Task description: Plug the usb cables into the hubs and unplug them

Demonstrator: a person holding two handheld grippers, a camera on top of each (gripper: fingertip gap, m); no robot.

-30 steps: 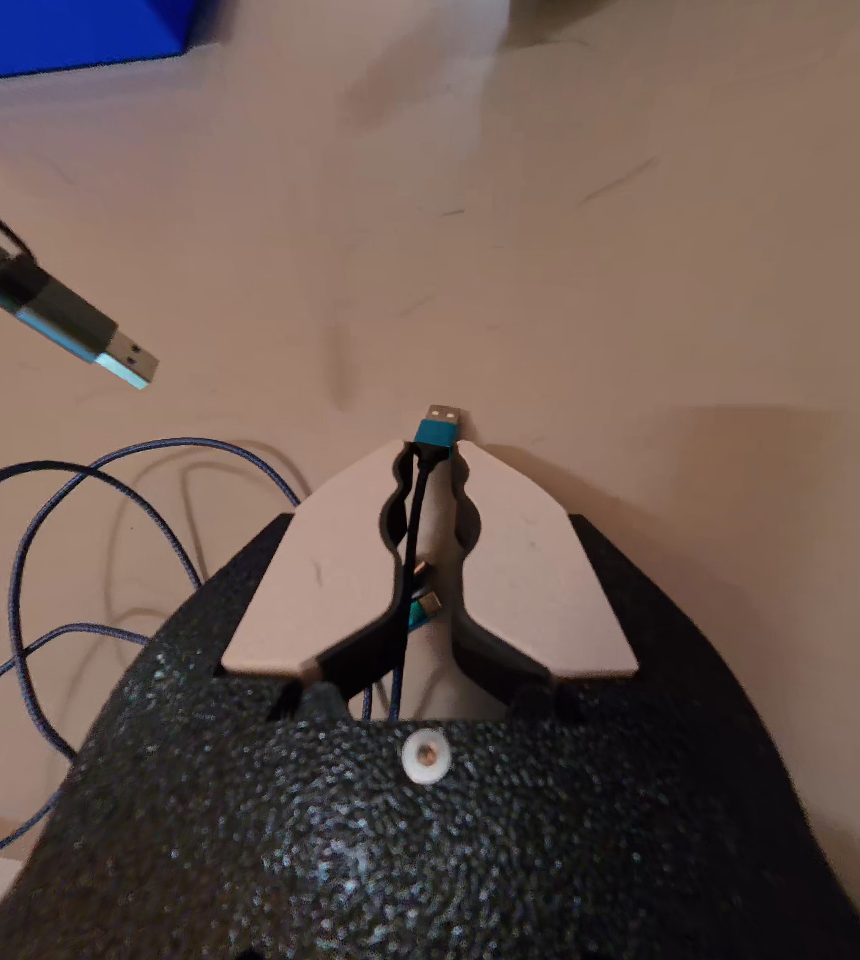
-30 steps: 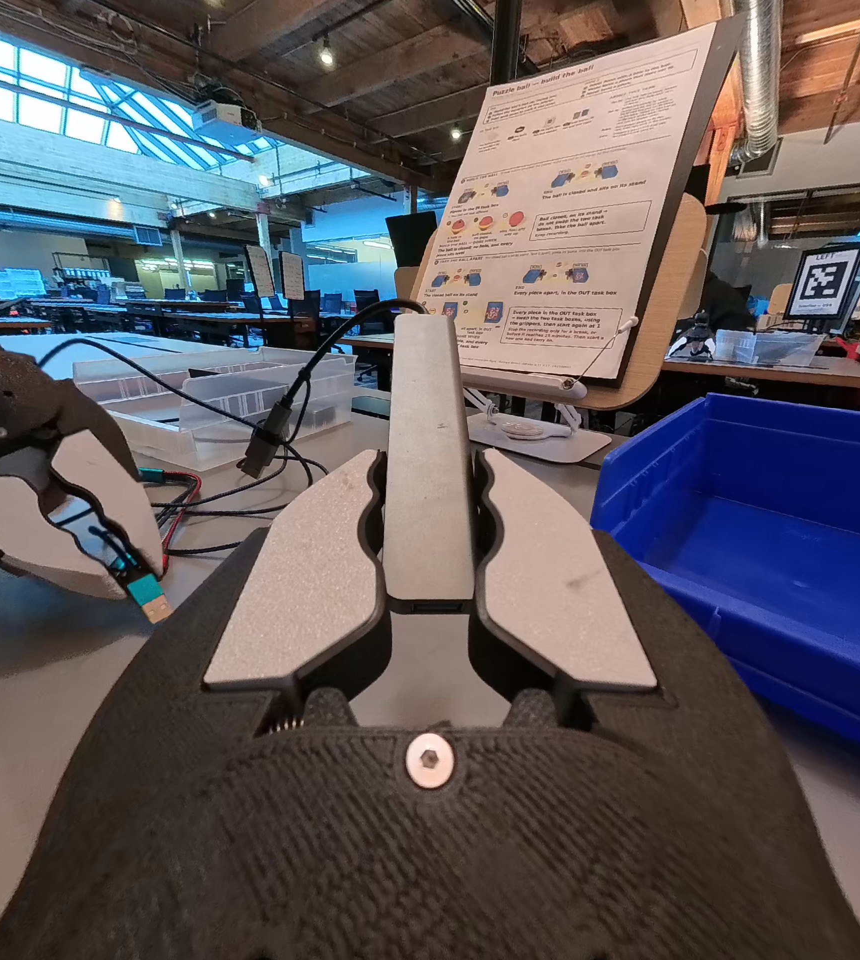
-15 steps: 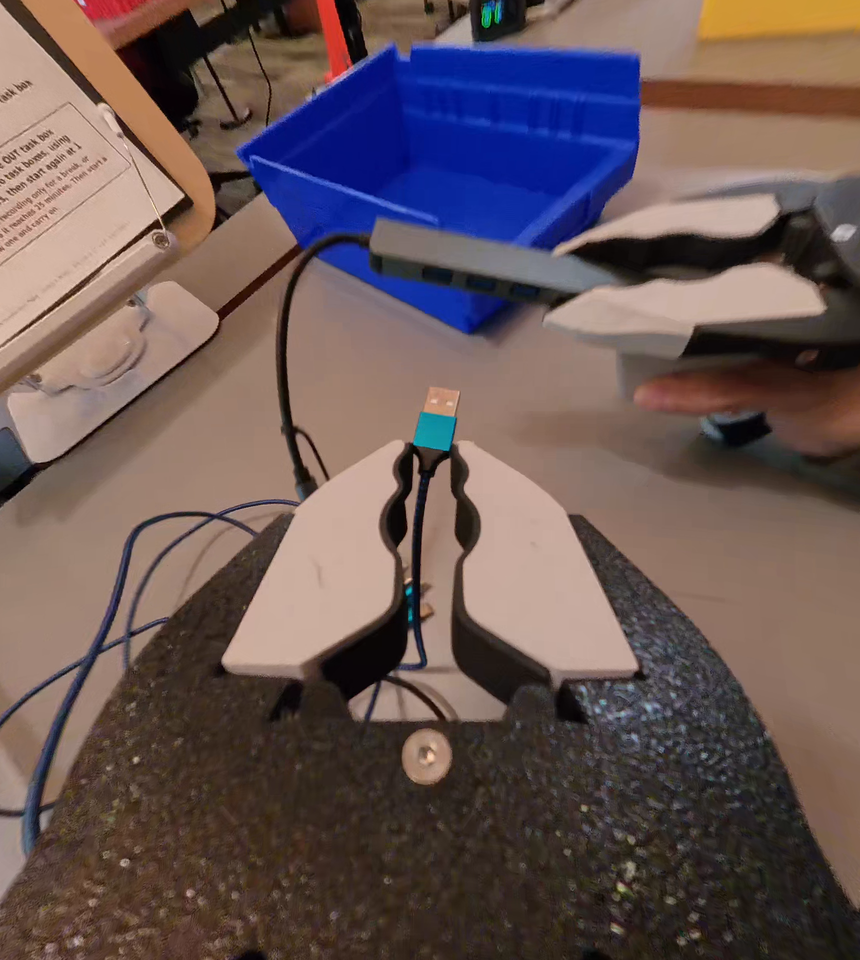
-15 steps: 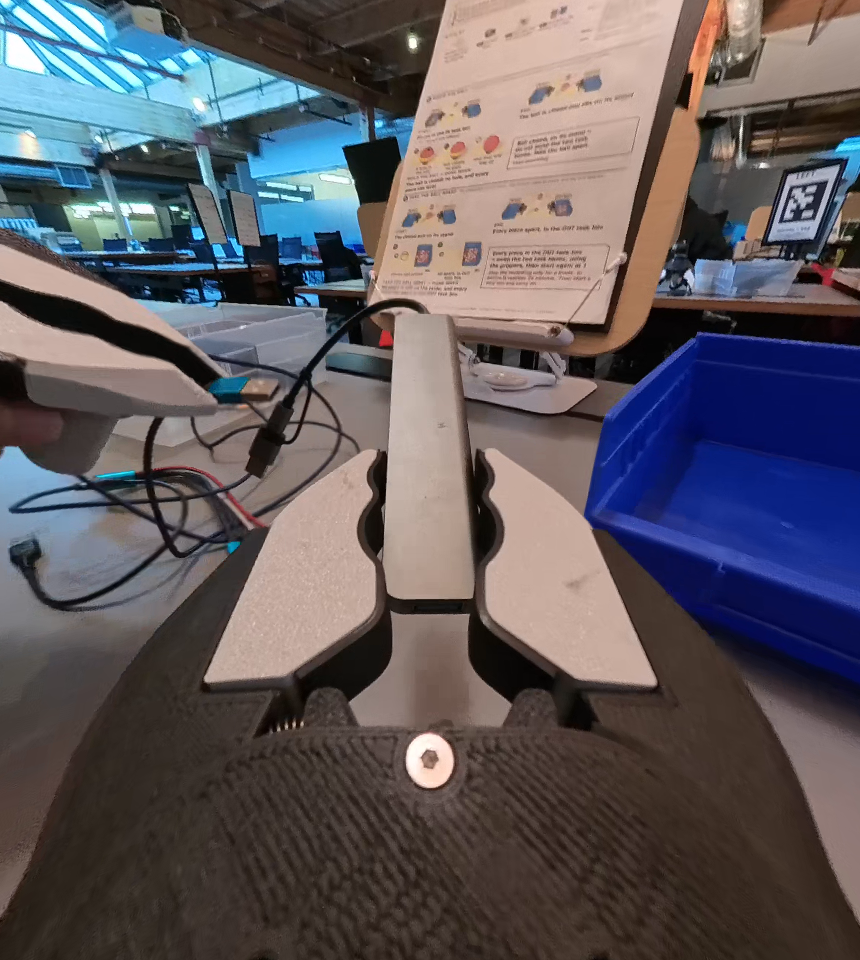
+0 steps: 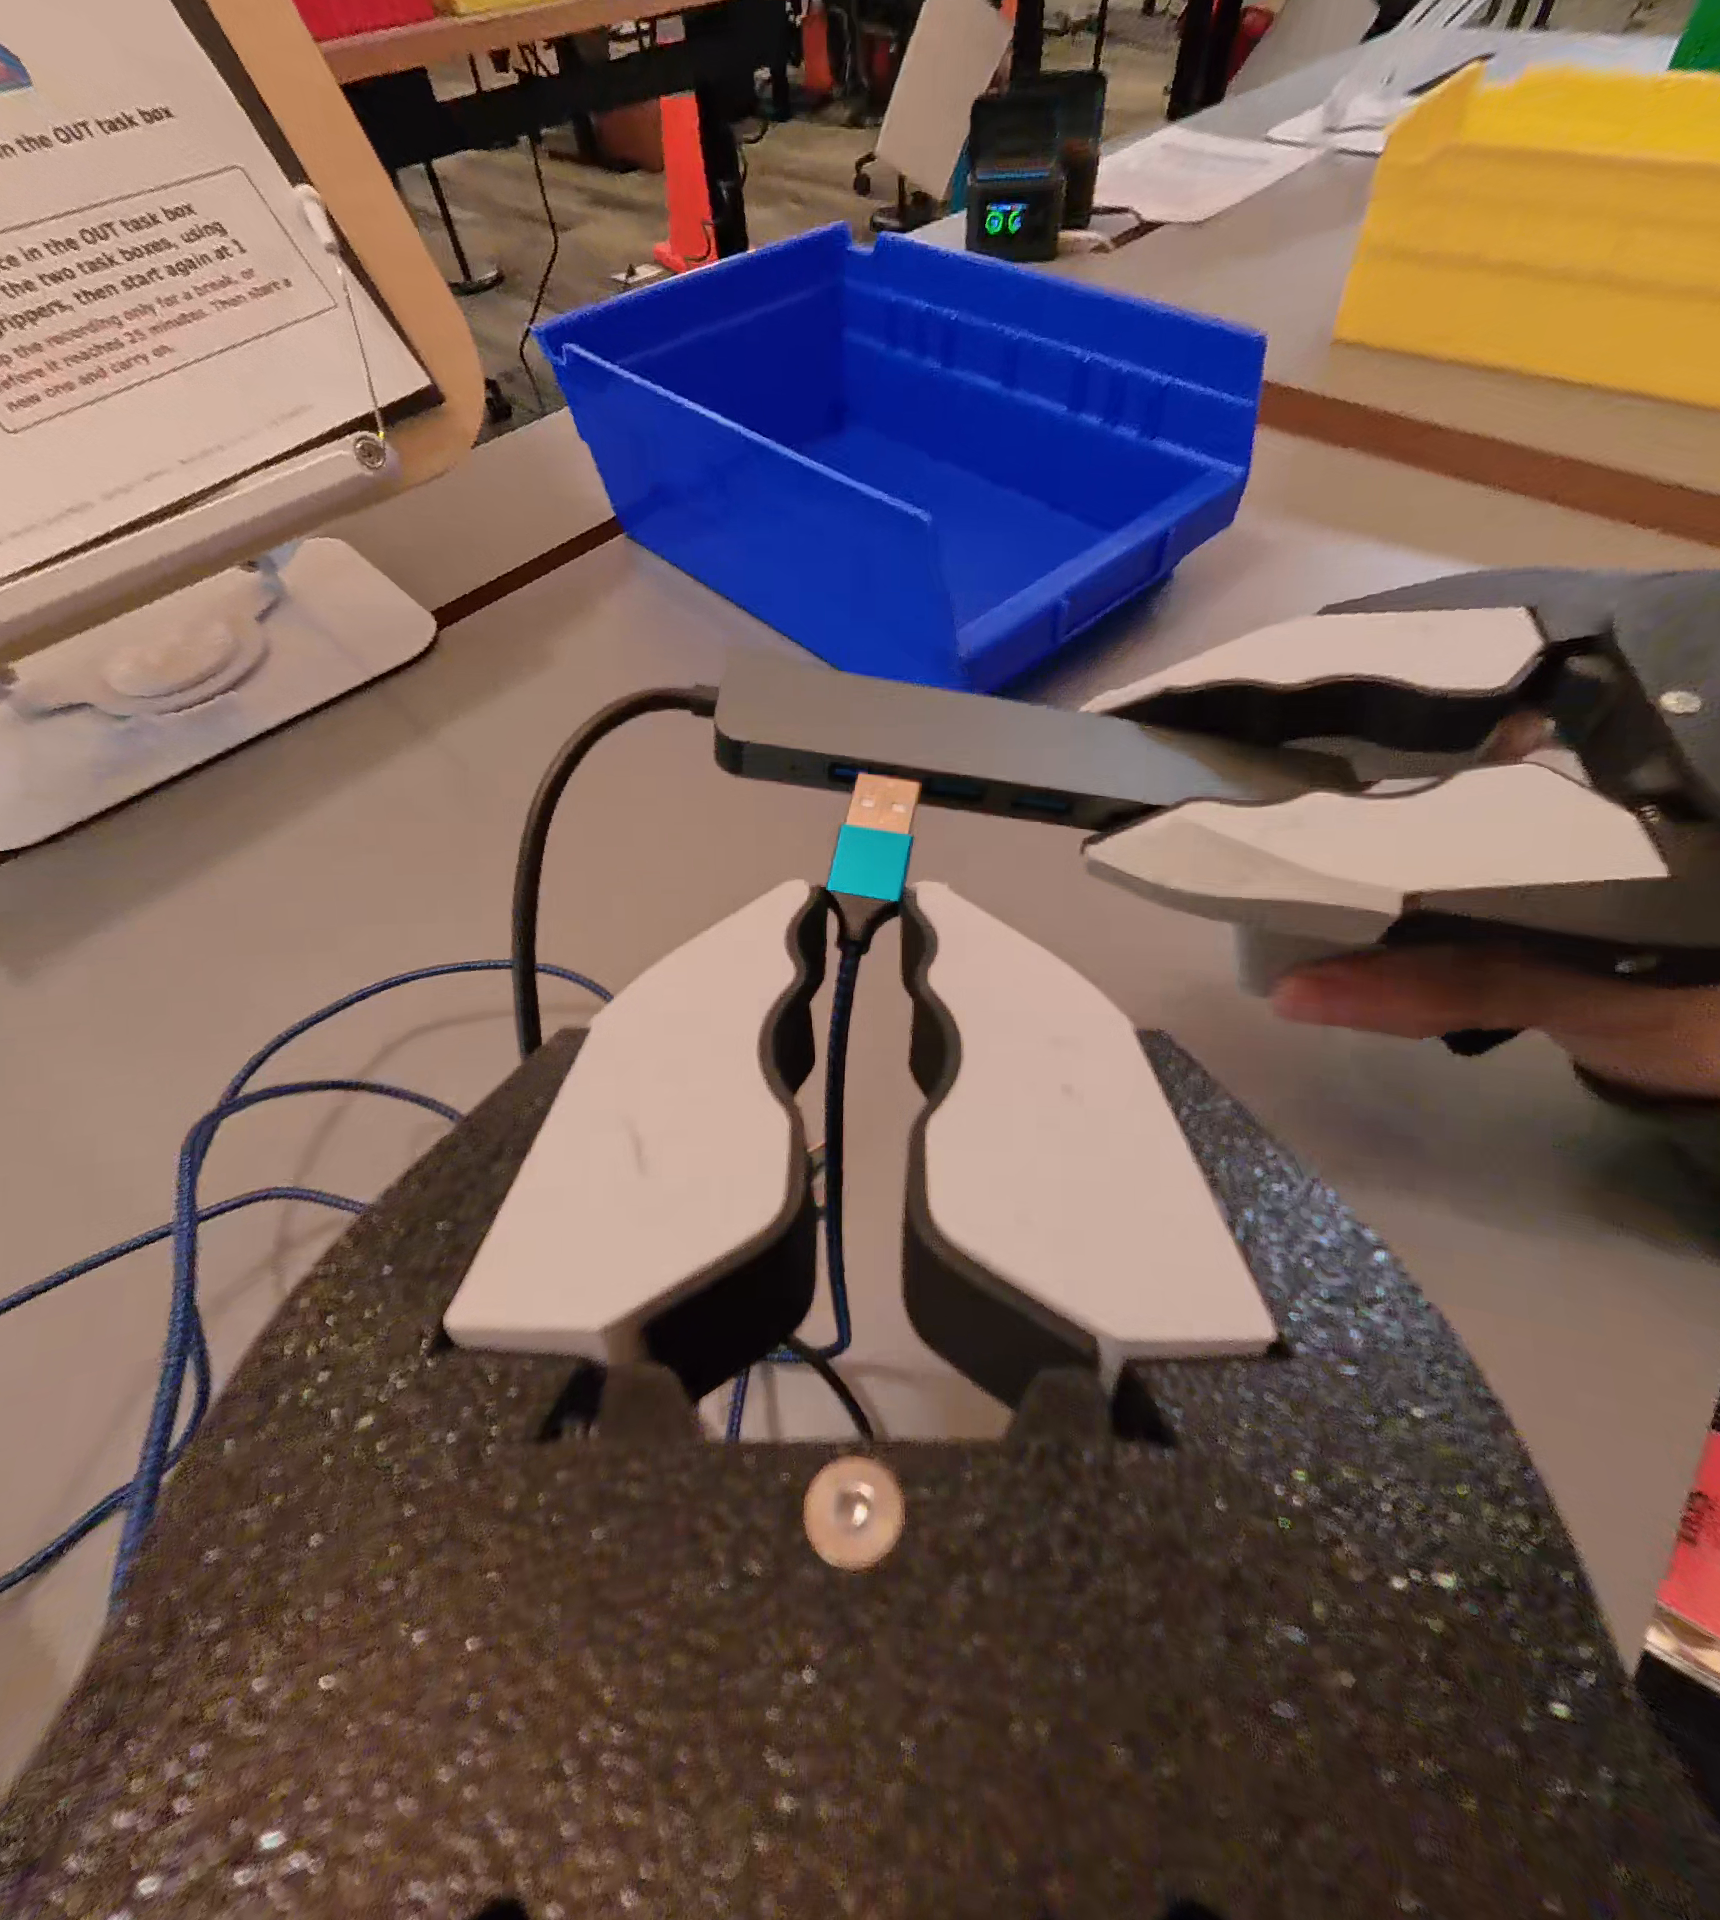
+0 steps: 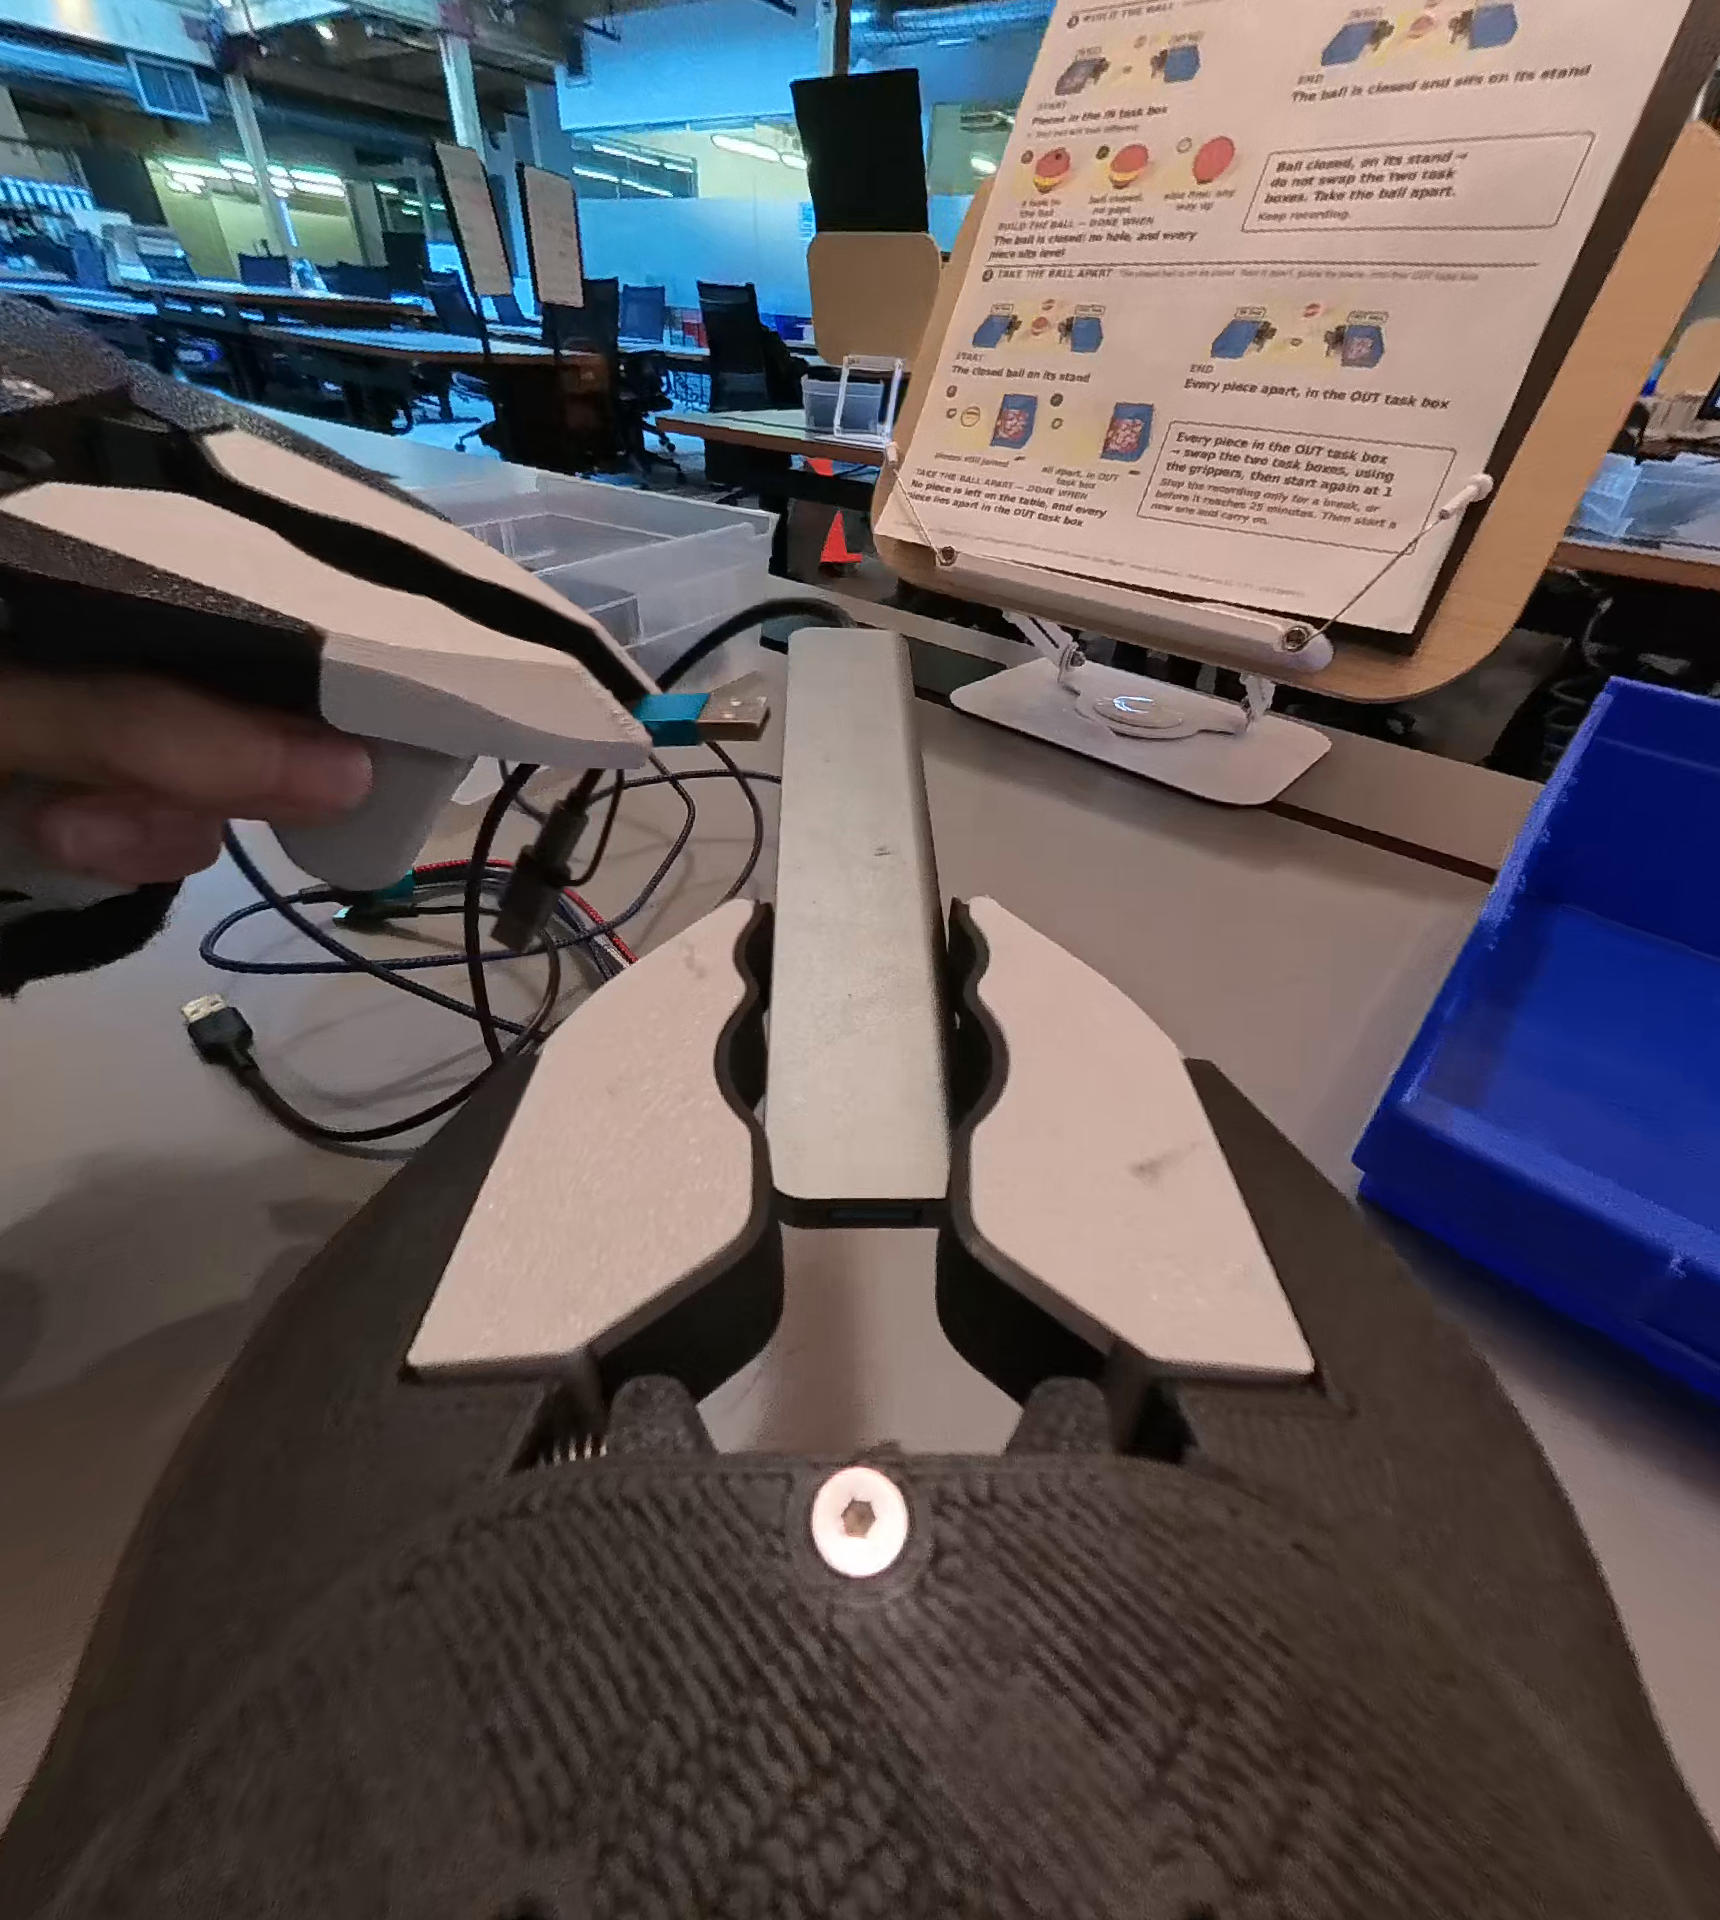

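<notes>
My left gripper [image 5: 861,899] is shut on a blue braided USB cable just behind its teal plug [image 5: 871,862]; the metal tip points at the blue ports on the side of the grey USB hub [image 5: 939,743], a short gap away. My right gripper [image 6: 856,914] is shut on the hub [image 6: 856,883] and holds it level above the table. The right gripper shows in the left wrist view [image 5: 1136,774] at the right, and the left gripper in the right wrist view [image 6: 627,696] with the plug [image 6: 695,717] next to the hub's left side.
A blue bin [image 5: 897,488] stands behind the hub. An instruction board on a stand [image 6: 1240,312] is at the back. Loose cables [image 6: 482,935] lie on the grey table at the left. A yellow bin [image 5: 1583,218] is far right. Clear trays [image 6: 607,551] sit behind the cables. Spacing between my two grippers at the tips: around 6 cm.
My left gripper swung up from facing the table and carried the teal plug close to the hub's side ports. My right gripper kept the hub and tilted slightly down.
</notes>
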